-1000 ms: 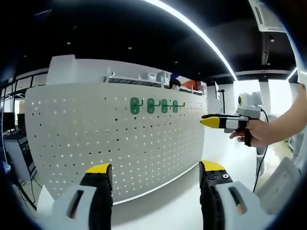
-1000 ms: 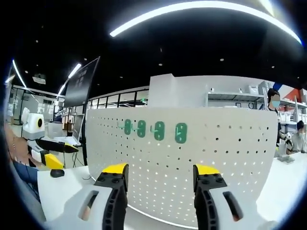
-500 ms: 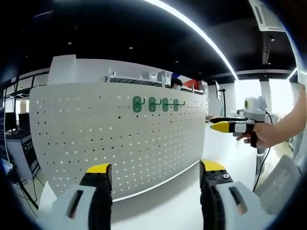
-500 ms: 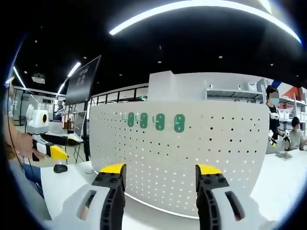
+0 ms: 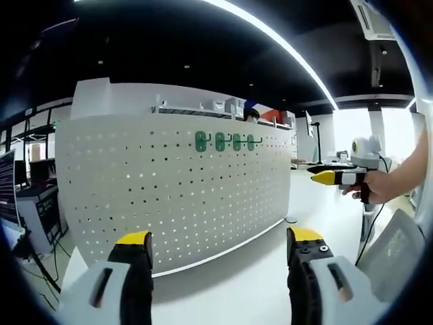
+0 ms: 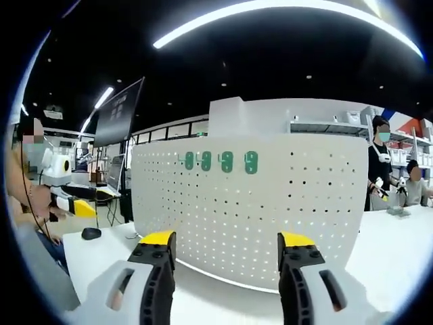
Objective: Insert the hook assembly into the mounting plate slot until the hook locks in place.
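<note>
Four green hooks (image 5: 226,141) sit in a short row high on the white pegboard plate (image 5: 135,196), which stands upright on the white bench (image 5: 237,284) and curves slightly across both views. From where I stand, both tools are held back from the board. The left gripper (image 5: 216,247) has its yellow-tipped fingers (image 5: 134,238) spread wide with nothing between them; the right gripper (image 6: 220,244) likewise has its fingers (image 6: 157,237) well apart and bare. In the right gripper view the hooks (image 6: 221,161) lie above and straight ahead of the fingers, roughly centred between them, while in the left gripper view they lie up and slightly right. The row runs level along the plate, so I judge the right gripper to be the better lined up, though neither is near.

Materials look plain: the plate is smooth, matte and evenly perforated; the hooks look like glossy moulded plastic, each a small rounded oblong; the bench is smooth and pale.
</note>
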